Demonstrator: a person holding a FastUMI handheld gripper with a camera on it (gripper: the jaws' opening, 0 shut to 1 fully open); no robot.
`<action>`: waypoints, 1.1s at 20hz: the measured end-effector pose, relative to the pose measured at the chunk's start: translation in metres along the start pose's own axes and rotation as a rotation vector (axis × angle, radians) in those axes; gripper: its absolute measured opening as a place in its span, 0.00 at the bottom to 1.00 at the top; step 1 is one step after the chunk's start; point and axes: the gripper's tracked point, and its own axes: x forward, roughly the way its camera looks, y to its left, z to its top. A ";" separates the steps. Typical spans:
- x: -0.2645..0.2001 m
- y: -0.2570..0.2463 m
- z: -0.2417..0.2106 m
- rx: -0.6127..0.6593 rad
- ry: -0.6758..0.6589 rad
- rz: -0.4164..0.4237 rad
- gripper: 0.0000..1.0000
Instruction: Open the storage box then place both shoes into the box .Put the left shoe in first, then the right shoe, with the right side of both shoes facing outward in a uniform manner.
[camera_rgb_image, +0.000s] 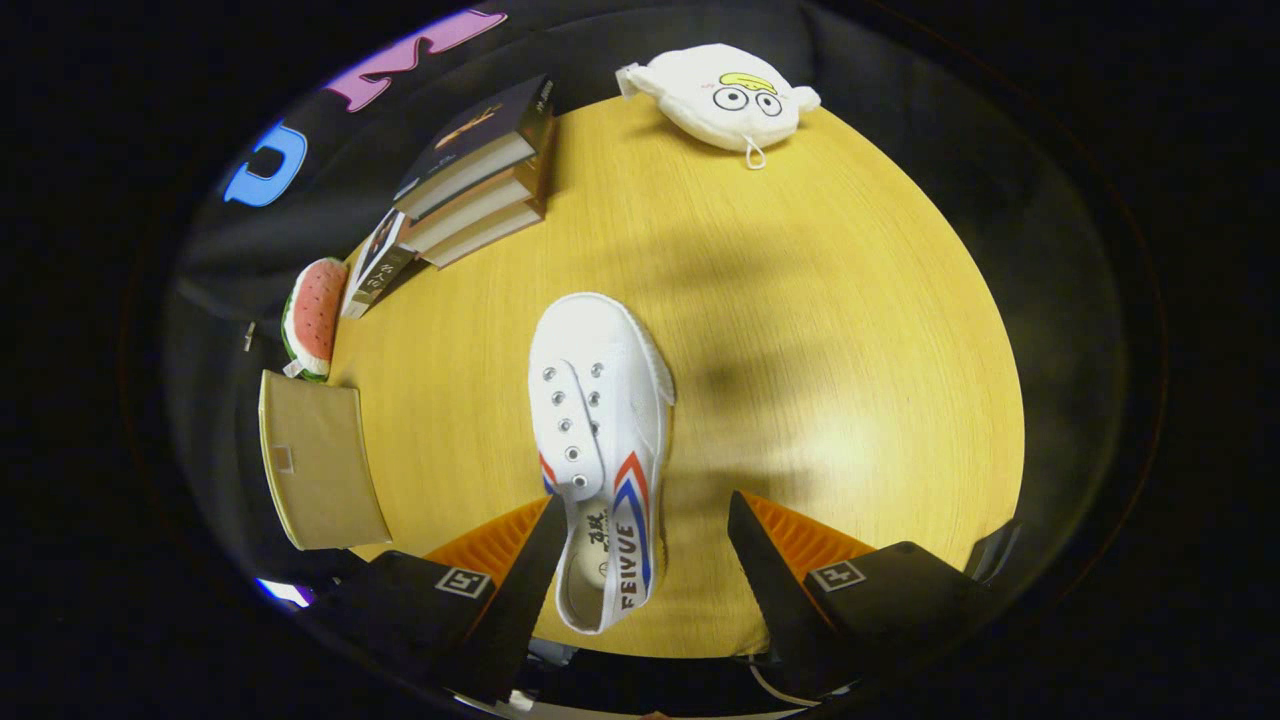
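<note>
- Fingers of my gripper (640, 560) stand wide apart at the near edge of the table (820, 330); nothing is clamped between them.
- Between them, hard against the left finger, lies the heel of a white shoe (600, 440). I cannot tell whether that finger touches the shoe or merely overlaps it from where I look. My right finger is well clear, with bare wood between it and the shoe.
- I read the shoe's long axis as running almost straight away from me: heel near, toe far, leaning slightly left. It rests on its sole, opening up, striped side panel facing my right finger.
- Left of the shoe, at the table's left edge, sits a tan flat-lidded thing (315, 465), which I take to be the storage box; I cannot make out whether it is open.
- My judgement: the gripper sits off-centre, so a grasp across the heel needs a small shift left before closing.
- Farther off: a stack of books (480, 175) far left, a watermelon-slice toy (310, 320) beside the box, and a white plush pouch (725, 100) at the far edge.
</note>
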 end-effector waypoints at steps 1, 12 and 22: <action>0.005 -0.002 0.000 0.009 0.006 -0.004 0.99; 0.034 0.018 -0.003 -0.031 0.039 0.002 0.71; 0.027 0.015 0.000 -0.034 0.015 0.025 0.13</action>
